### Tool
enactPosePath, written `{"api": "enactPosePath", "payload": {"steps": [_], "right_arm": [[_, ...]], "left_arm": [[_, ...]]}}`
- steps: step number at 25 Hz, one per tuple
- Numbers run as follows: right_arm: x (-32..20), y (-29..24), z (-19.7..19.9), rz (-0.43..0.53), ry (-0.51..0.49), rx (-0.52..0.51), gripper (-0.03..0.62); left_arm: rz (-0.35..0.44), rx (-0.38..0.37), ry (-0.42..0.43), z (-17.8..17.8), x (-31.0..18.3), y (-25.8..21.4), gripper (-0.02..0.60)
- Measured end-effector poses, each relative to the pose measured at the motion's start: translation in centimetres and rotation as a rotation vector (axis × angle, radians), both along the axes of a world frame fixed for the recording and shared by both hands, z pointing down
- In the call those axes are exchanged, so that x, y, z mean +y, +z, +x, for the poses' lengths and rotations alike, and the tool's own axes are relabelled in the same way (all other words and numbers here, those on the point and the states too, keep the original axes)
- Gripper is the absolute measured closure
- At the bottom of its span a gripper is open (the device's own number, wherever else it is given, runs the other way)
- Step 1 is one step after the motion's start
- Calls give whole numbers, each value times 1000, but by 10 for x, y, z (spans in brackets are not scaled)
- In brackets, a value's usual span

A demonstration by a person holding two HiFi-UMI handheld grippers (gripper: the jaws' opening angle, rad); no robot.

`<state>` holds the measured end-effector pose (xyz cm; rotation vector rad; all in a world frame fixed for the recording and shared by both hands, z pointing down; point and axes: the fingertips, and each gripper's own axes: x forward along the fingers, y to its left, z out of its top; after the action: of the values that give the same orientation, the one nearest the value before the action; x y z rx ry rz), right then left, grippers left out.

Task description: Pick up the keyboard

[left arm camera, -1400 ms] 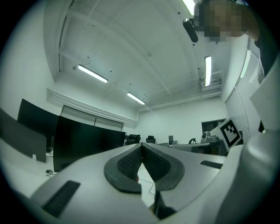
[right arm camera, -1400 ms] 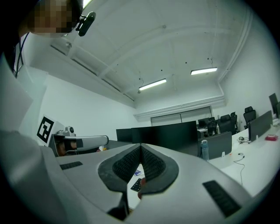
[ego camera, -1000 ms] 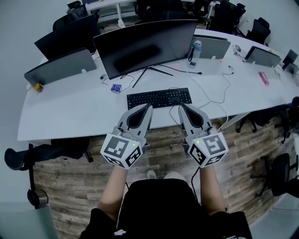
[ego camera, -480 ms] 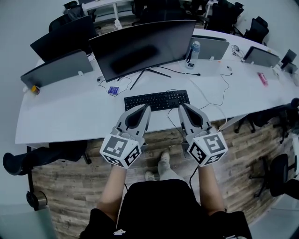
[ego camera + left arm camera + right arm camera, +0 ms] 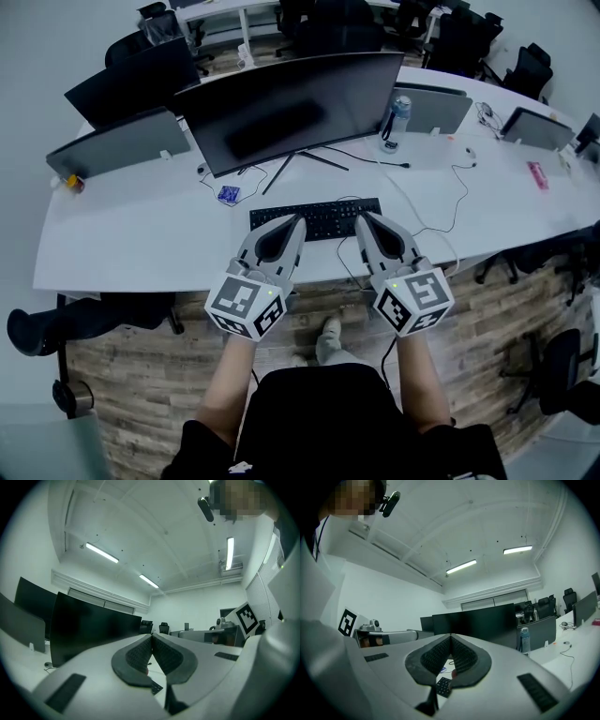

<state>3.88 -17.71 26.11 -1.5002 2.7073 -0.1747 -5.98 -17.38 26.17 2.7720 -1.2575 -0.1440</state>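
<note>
A black keyboard (image 5: 319,217) lies on the white desk (image 5: 141,234) in front of a wide dark monitor (image 5: 291,108). In the head view my left gripper (image 5: 299,220) and right gripper (image 5: 360,217) point level toward the desk, side by side, their tips over the keyboard's near edge. Whether they touch it I cannot tell. Both are shut with nothing between the pads. In the left gripper view the jaws (image 5: 152,635) meet, and a corner of the keyboard (image 5: 156,688) shows below them. The right gripper view shows the same: closed jaws (image 5: 450,635) above the keyboard (image 5: 443,686).
A water bottle (image 5: 396,117) stands right of the monitor. A small blue object (image 5: 229,194) lies left of the keyboard, and a cable (image 5: 427,206) runs off to its right. Grey divider panels (image 5: 122,145) and office chairs (image 5: 525,70) lie beyond. Wooden floor is below the desk edge.
Both grippers have moved forward toward the desk together, and their tips now overlap the keyboard's near edge. The jaws stayed shut.
</note>
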Motion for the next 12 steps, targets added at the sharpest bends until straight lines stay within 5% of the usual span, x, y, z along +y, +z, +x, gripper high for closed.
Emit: {"api": "enactPosePath", "payload": {"steps": [12], "right_arm": [[-70,10,27,-17,-43,-6,589]], "left_arm": [[-8,-23,-29,31,-65,6,572]]}}
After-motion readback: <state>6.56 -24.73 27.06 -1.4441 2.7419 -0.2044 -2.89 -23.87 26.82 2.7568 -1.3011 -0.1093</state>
